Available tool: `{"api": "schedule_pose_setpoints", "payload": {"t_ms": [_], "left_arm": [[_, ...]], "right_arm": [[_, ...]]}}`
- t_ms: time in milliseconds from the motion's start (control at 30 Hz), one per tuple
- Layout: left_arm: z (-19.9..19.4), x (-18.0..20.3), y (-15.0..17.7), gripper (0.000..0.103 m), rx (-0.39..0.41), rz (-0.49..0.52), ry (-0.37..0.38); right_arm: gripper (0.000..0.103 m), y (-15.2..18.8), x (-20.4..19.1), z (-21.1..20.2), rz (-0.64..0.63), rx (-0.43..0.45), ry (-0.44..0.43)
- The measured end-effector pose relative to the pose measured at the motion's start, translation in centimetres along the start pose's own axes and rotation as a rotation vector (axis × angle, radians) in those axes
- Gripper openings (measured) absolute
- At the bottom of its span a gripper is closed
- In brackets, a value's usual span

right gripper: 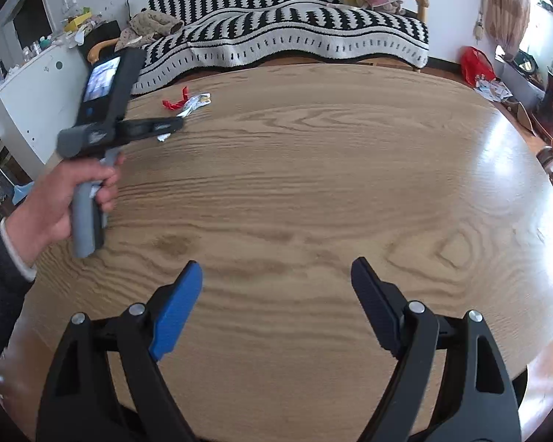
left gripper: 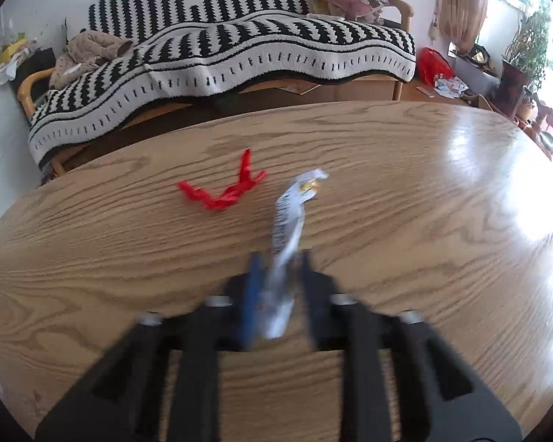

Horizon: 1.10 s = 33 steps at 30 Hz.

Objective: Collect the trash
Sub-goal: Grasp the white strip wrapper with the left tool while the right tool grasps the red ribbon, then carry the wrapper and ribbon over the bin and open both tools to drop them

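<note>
Pinching a white-and-silver wrapper point(left gripper: 289, 221) between its 2 fingers, your left gripper point(left gripper: 279, 269) sits low over the wooden table point(left gripper: 387, 191), with the wrapper's free end reaching forward and up from the tips toward the far edge. Just left of that free end, the red plastic scrap point(left gripper: 223, 189) lies flat on the wood, apart from the wrapper in the left wrist view, though from the right wrist view the scrap point(right gripper: 176, 101) and the wrapper point(right gripper: 193, 105) look almost touching, so you cannot tell the gap for sure. Both pieces sit in the far-left part of the table point(right gripper: 313, 169), near the curved far edge, beyond which stands the sofa with the black-and-white striped blanket point(left gripper: 239, 48). Your right gripper point(right gripper: 276, 305) hangs over the near side with its jaws spread wide and nothing between them; the blue pad point(right gripper: 177, 313) and the dark pad point(right gripper: 372, 305) stand well apart. Between the right gripper and the trash lies a broad stretch of bare wood, and the right half of the tabletop runs out to a glare-lit rim point(right gripper: 512, 169). Your left hand point(right gripper: 59, 199) grips the left gripper's grey handle near the table's left edge, with the white cabinet point(right gripper: 37, 103) close beyond it.
</note>
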<state>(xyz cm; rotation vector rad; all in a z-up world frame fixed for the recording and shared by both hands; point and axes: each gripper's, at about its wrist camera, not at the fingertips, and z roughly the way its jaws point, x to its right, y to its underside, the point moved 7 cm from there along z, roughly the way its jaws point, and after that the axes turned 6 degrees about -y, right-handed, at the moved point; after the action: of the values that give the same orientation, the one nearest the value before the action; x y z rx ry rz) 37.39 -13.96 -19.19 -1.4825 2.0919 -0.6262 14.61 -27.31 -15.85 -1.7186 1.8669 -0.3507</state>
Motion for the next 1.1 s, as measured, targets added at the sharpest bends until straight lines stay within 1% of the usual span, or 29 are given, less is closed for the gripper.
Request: {"api": "schedule_pose_setpoints", "payload": {"t_ms": [100, 233, 267, 400, 500, 600, 667, 767, 900, 933, 967, 1000, 1067, 1100], "left_arm": [[-1.0, -2.4, 1.9, 0.011, -0.002, -0.018, -0.007], [-3.1, -7.3, 5.5, 0.011, -0.011, -0.057, -0.043], [-3.6, -8.8, 6.5, 0.011, -0.015, -0.072, -0.057], [-5.1, -13.8, 9.3, 0.011, -0.028, -0.145, -0.1], [-5.5, -16.0, 10.2, 0.011, -0.034, -0.191, -0.115], [-5.5, -16.8, 10.4, 0.011, -0.035, -0.213, -0.11], [-5.3, -16.8, 10.2, 0.011, -0.036, -0.207, -0.121], [-5.4, -16.4, 10.3, 0.011, -0.037, -0.191, -0.14], [-5.5, -16.7, 10.5, 0.011, -0.032, -0.238, -0.084], [-5.5, -16.7, 10.5, 0.011, -0.031, -0.246, -0.074], [-5.5, -16.7, 10.5, 0.011, -0.031, -0.247, -0.072], [-5.6, -16.8, 10.6, 0.011, -0.031, -0.247, -0.073], [-5.5, -16.8, 10.6, 0.011, -0.032, -0.241, -0.078], [-5.5, -16.8, 10.6, 0.011, -0.031, -0.241, -0.078]], "right_arm": [[0.08, -2.4, -1.9, 2.5, -0.034, 0.0, -0.018], [0.08, -5.9, -5.2, 6.8, -0.08, -0.015, -0.048], [0.08, -7.3, -6.4, 8.6, -0.092, -0.022, -0.056], [0.081, -11.5, -9.7, 14.1, -0.123, -0.037, -0.047], [0.081, -15.0, -11.9, 17.9, -0.132, -0.044, -0.039], [0.082, -17.9, -13.5, 21.1, -0.144, -0.047, -0.019], [0.088, -19.4, -14.1, 23.1, -0.138, -0.064, -0.006], [0.089, -21.4, -14.7, 24.9, -0.151, -0.047, 0.033], [0.089, -22.9, -14.3, 26.0, -0.145, -0.036, 0.042], [0.08, -22.9, -14.1, 25.8, -0.144, -0.034, 0.04], [0.052, -23.3, -14.2, 25.5, -0.154, -0.02, 0.029], [0.044, -23.3, -14.3, 25.4, -0.165, -0.023, 0.024], [0.035, -22.9, -14.8, 25.1, -0.193, -0.043, 0.006], [0.034, -22.6, -14.9, 24.9, -0.205, -0.045, 0.009]]}}
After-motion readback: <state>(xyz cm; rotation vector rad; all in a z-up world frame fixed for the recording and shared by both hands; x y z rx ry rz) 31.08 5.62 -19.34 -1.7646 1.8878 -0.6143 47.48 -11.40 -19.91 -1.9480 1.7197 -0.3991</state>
